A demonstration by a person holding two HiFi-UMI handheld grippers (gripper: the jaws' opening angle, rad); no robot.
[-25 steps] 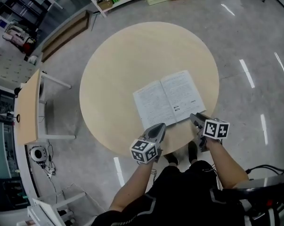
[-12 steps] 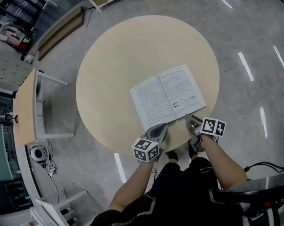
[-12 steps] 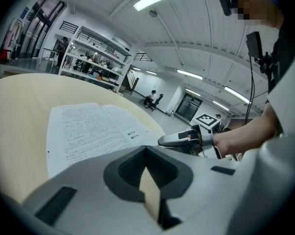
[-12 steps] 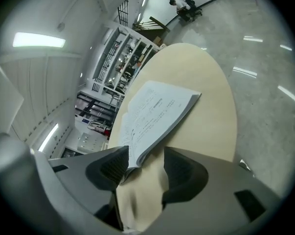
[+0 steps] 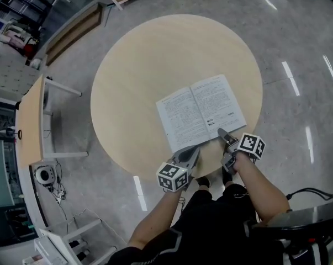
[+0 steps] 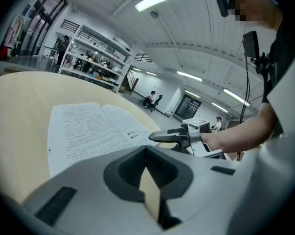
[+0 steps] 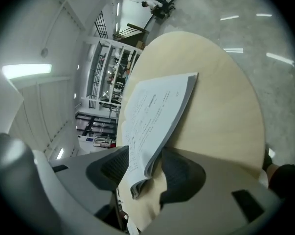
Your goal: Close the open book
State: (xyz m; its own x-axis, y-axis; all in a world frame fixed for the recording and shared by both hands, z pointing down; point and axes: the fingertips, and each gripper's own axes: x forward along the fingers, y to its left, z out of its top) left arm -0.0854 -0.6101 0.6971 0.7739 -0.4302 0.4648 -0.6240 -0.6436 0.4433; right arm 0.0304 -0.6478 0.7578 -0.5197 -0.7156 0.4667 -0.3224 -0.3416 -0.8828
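Head view, book: Your open book (image 5: 202,110) lies flat on the round desk (image 5: 133,59), right of centre and toward the lower rim. Its spine runs nearly up and down the frame.
Head view, nearer hand: Your right gripper (image 5: 222,134) is at the lower right corner of the right-hand page. Your left gripper (image 5: 193,149) sits at the lower edge of the left-hand page; you cannot tell from here whether it touches.
Left gripper view, fingers: The fingers (image 6: 125,166) of the left gripper (image 6: 147,151) meet at their tips with nothing held, only a sliver of desk (image 6: 20,106) showing behind. The book (image 6: 83,126) lies ahead, in the left middle of the frame.
Right gripper view, fingers: The fingers (image 7: 182,173) of the right gripper (image 7: 145,173) stand apart with the corner of the book (image 7: 152,111) between them. The page stack leans by the right one and is not pinched from both sides.
Right gripper view, turning relation: That page edge rises from the lower centre toward the upper right. The spine lies beyond it to the left, so closing likely means carrying this half across to that side.
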